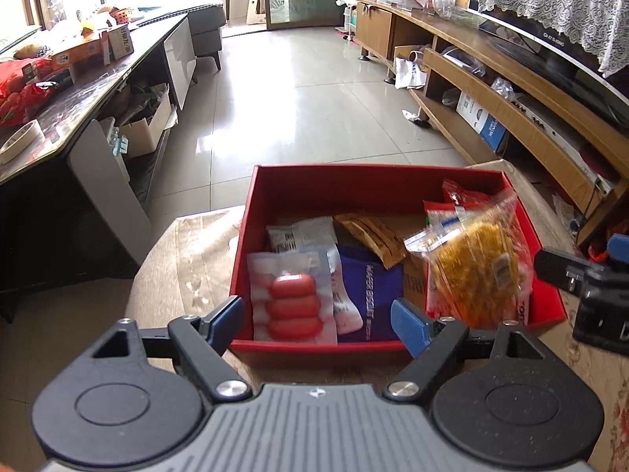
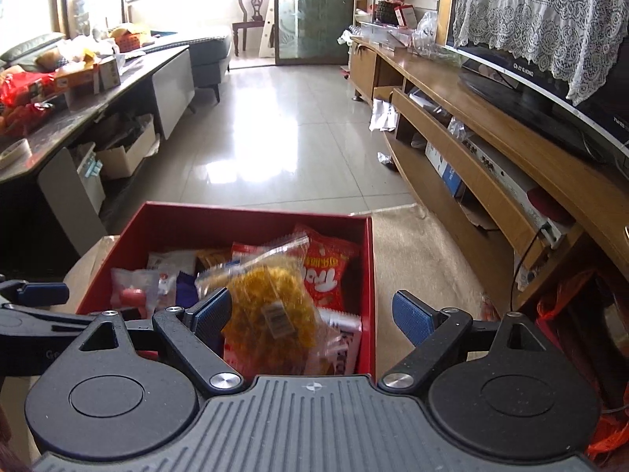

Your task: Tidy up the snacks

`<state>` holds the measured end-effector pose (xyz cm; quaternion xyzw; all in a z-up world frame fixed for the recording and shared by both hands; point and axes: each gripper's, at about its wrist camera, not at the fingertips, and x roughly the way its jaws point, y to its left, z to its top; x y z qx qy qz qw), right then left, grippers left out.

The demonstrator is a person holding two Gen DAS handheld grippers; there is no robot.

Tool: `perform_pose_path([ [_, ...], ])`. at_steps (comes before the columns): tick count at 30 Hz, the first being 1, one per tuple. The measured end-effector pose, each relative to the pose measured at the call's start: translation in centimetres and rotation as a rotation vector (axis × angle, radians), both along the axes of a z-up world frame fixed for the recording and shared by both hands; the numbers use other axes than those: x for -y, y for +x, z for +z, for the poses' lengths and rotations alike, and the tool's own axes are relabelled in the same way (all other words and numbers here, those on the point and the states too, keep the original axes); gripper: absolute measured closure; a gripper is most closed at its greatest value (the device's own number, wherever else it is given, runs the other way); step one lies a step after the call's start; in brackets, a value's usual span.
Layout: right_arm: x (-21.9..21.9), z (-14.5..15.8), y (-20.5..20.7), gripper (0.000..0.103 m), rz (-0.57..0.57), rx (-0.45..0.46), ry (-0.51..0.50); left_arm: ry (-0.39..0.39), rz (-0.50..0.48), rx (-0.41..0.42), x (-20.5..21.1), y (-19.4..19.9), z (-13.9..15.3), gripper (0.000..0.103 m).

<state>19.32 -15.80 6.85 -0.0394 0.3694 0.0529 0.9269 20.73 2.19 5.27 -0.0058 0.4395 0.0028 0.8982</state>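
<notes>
Left hand-held gripper (image 1: 320, 320): matte black plastic, ribbed grey centre plate with a small cross-shaped mark, round black housings either side, silver screws at the linkage pivots, blue ribbed pads (image 1: 411, 326) on the fingers. Right hand-held gripper (image 2: 316, 314): same build, same colours.

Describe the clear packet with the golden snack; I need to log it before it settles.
The golden snack packet is a clear, crinkly plastic wrapper around a yellow-brown, rough-textured block, with a small printed label on its face. It looks motion-blurred and tilted, over the right side of the red box, above other packets. The right hand-held gripper is open around it; whether a finger touches it is unclear.
</notes>
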Motion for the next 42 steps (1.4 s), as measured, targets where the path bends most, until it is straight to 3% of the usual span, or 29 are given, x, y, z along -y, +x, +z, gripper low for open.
perform_pose_path([
  [18, 1.3, -1.6, -7.6, 0.009, -0.036, -0.033, 0.011, -0.025, -0.037, -0.017, 1.2, -7.2, -0.7, 0.021],
  [42, 2.9, -3.2, -13.2, 0.008, -0.058, -0.073, 0.02, -0.063, -0.065, -0.064, 2.4, -13.5, -2.1, 0.02],
])
